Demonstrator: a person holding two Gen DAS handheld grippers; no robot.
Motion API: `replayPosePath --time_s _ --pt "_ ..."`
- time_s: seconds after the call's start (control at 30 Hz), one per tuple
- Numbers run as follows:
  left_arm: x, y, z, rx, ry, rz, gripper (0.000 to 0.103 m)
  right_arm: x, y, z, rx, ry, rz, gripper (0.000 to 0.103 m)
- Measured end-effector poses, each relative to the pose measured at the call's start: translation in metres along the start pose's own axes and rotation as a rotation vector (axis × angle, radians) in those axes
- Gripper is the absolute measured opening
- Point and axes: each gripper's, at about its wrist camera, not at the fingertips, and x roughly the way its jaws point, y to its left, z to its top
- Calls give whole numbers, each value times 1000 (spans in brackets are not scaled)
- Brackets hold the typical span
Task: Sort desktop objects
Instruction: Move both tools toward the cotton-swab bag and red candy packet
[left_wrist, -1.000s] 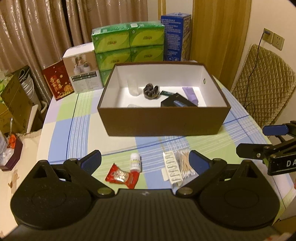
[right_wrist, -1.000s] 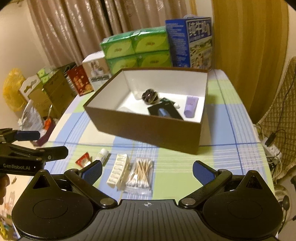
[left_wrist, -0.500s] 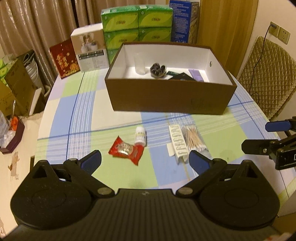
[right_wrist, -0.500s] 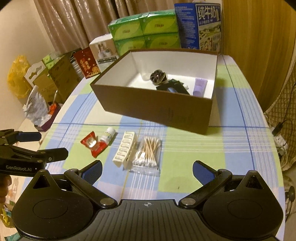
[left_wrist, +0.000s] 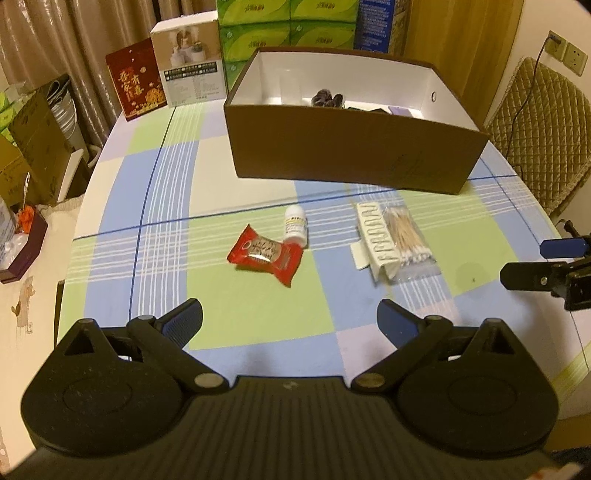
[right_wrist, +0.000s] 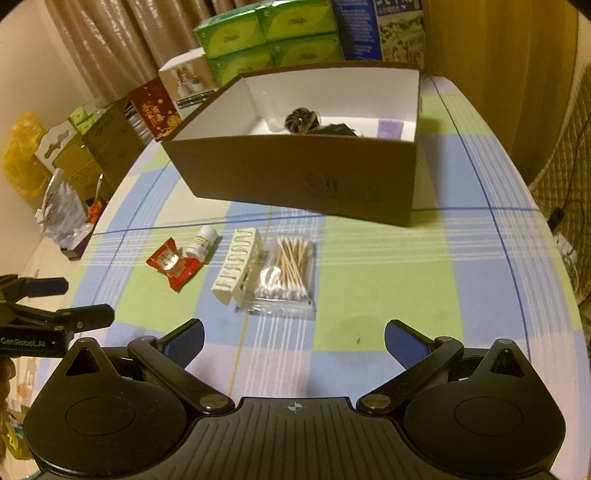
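Note:
A red snack packet (left_wrist: 266, 254) (right_wrist: 173, 263), a small white bottle (left_wrist: 295, 226) (right_wrist: 201, 242) lying on its side, a white hair clip (left_wrist: 377, 242) (right_wrist: 236, 268) and a bag of cotton swabs (left_wrist: 404, 240) (right_wrist: 286, 277) lie on the checked tablecloth in front of an open brown box (left_wrist: 351, 151) (right_wrist: 303, 173). The box holds a dark hair claw (right_wrist: 301, 120), a black item and a purple item. My left gripper (left_wrist: 290, 325) is open and empty, above the cloth short of the packet. My right gripper (right_wrist: 293, 341) is open and empty, short of the swabs.
Green tissue packs (left_wrist: 288, 29), a blue carton (right_wrist: 376, 29), a white box (left_wrist: 190, 74) and a red packet (left_wrist: 136, 79) stand behind the brown box. A quilted chair (left_wrist: 535, 125) is at the right. Cardboard boxes (right_wrist: 99, 155) and bags stand off the table's left edge.
Both grippers have pulled back and lowered toward the near table edge; the box looks farther and the loose items are now fully in view. Both stayed open.

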Motion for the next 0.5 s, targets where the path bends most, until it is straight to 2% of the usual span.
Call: replayPosePath --time_s 0.5 --pt "22 12 5 -10 10 -16 99 23 3 2 3 -4 -40 101"
